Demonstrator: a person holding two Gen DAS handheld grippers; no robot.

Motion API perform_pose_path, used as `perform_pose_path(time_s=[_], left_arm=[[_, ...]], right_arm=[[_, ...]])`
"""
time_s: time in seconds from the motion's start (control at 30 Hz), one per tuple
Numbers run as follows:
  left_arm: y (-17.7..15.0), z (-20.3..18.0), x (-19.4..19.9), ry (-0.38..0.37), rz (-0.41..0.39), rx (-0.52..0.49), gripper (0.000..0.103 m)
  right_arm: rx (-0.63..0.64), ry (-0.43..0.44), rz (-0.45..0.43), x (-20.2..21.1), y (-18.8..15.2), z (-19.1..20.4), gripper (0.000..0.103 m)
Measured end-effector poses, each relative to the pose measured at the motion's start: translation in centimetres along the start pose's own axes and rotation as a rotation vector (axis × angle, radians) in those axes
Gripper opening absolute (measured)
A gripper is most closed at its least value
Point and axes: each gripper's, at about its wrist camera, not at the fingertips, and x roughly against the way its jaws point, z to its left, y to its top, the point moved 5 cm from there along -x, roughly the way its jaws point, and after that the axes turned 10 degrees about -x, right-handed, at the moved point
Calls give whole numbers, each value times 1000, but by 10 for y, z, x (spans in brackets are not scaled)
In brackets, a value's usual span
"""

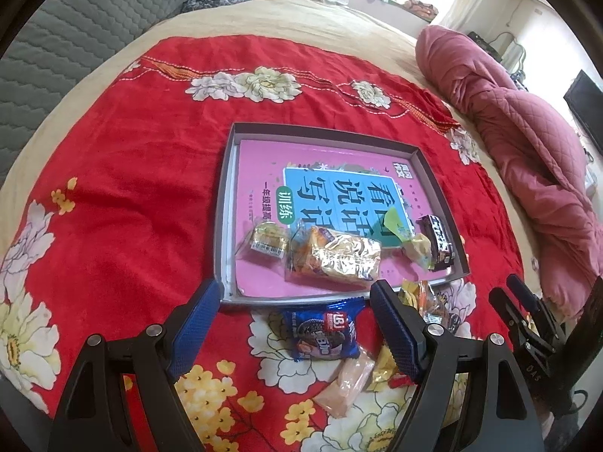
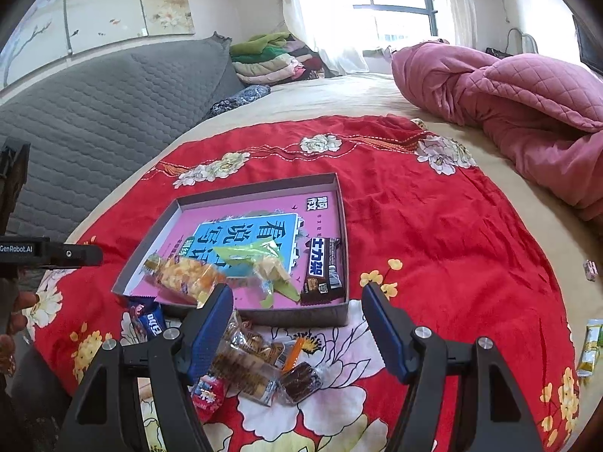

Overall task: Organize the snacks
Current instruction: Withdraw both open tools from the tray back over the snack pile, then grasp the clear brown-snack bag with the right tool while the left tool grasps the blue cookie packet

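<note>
**Both tongs hanging empty over the loose pile, tray edge in the way**

Left wrist view: the left gripper point(image 1: 292, 324) is hovering with its blue-padded jaws spread wide and nothing between the pads. Directly below, at six o'clock of the shallow grey cardboard tray point(image 1: 225, 203), the blue glossy cookie packet point(image 1: 323, 333) is lying flat on the red floral blanket point(image 1: 124, 188), with a pale peach wrapped biscuit point(image 1: 348, 384) just beside it at five o'clock. Inside the tray, a crinkled gold foil snack bag point(image 1: 346, 258) is resting by a small clear-wrapped yellow cake point(image 1: 267, 243), and a dark brown chocolate bar point(image 1: 437, 243) is sitting at the tray's four o'clock corner. The risk I'm seeing here: the blue packet is lying so flat on soft cloth that the pads may be pinching blanket along with it, or sliding off the slick film.

Right wrist view: the right gripper point(image 2: 297, 320) is standing moderately open, also empty, above a clear packet of round brown biscuits point(image 2: 245, 373) and a small dark brown wrapped cake point(image 2: 301, 380) at its four o'clock, both outside the tray. These wrappers are touching and overlapping, so a close could be catching two at once. The tray's near wall is sitting just beyond at twelve o'clock; a low carry could be clipping it and shoving the tray. The other gripper is waiting at nine o'clock, near enough that the two tools could be colliding.
</note>
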Motion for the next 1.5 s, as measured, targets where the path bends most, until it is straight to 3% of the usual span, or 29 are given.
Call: perform_pose_path(time_s=[0.63, 1.5], left_arm=[[-28, 7, -5, -5, 55, -15, 83], [-59, -13, -46, -129, 171, 12, 83]], right_arm=[[104, 1, 42, 4, -20, 17, 70], [307, 2, 172, -28, -58, 37, 73]])
